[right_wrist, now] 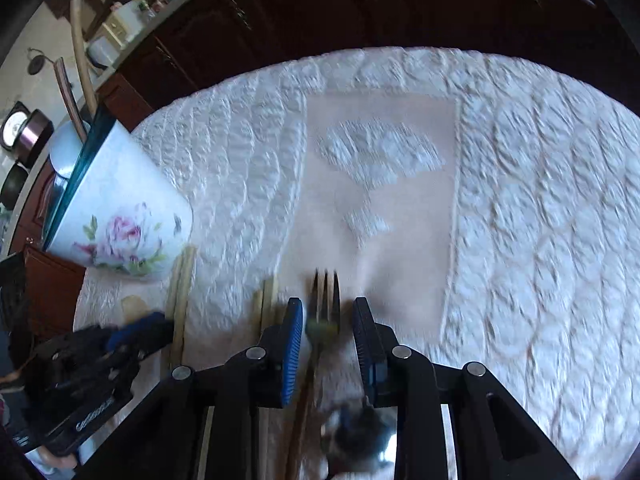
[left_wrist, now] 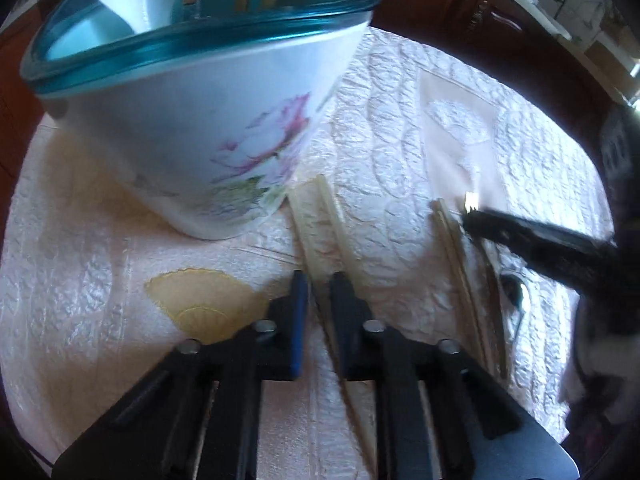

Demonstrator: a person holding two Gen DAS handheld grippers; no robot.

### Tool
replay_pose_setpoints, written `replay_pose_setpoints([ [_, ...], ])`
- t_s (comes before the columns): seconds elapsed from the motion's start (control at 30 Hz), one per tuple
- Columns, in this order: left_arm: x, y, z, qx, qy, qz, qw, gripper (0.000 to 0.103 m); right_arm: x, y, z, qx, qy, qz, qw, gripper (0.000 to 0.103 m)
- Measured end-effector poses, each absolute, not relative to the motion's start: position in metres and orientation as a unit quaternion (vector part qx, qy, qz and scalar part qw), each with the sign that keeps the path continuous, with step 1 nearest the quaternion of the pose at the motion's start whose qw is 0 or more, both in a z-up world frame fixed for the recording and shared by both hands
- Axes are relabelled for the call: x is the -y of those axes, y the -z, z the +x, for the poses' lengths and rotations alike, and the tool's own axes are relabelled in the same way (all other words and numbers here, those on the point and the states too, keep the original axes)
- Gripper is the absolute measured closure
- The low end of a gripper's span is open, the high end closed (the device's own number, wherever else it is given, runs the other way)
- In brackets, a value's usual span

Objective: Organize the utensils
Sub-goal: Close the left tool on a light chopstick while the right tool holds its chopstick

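Note:
A white flowered holder [left_wrist: 192, 120] with a teal rim stands on the cloth, with several wooden utensils standing in it; it also shows at the left of the right wrist view [right_wrist: 120, 216]. My left gripper [left_wrist: 318, 280] is nearly closed around a pair of light chopsticks [left_wrist: 320, 216] lying beside the holder's base. A second pair of chopsticks [left_wrist: 456, 256] lies to the right. My right gripper [right_wrist: 326, 312] is open, its fingers on either side of a metal fork [right_wrist: 326, 300] lying on the cloth. A spoon bowl [right_wrist: 360, 436] shows below it.
The table carries a white embossed cloth [right_wrist: 520, 200] with a plain pink panel [right_wrist: 380, 200]. Dark wood cabinets [right_wrist: 320, 12] stand behind the table. The other gripper [right_wrist: 100, 356] shows at the lower left of the right wrist view.

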State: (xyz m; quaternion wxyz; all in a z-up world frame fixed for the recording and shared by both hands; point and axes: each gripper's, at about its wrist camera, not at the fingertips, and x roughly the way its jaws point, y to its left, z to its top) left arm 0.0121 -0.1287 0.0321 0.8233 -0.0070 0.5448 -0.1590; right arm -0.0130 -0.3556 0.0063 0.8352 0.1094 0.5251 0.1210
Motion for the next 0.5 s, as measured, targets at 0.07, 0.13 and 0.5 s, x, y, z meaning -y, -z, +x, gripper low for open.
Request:
replay_pose_setpoints([
  [0.07, 0.126, -0.033, 0.011, -0.548, 0.165, -0.011, 0.82, 0.096, 0.356, -0.007, -0.014, -0.528, -0.13, 0.11, 0.832, 0.088],
  [0.13, 0.119, -0.035, 0.005, -0.553, 0.175, -0.02, 0.814, 0.098, 0.353, -0.005, -0.015, -0.53, -0.138, 0.113, 0.829, 0.089],
  [0.5, 0.11, -0.035, -0.009, -0.559, 0.18, 0.013, 0.809, 0.088, 0.382, -0.009, -0.052, -0.537, -0.16, 0.143, 0.816, 0.1],
])
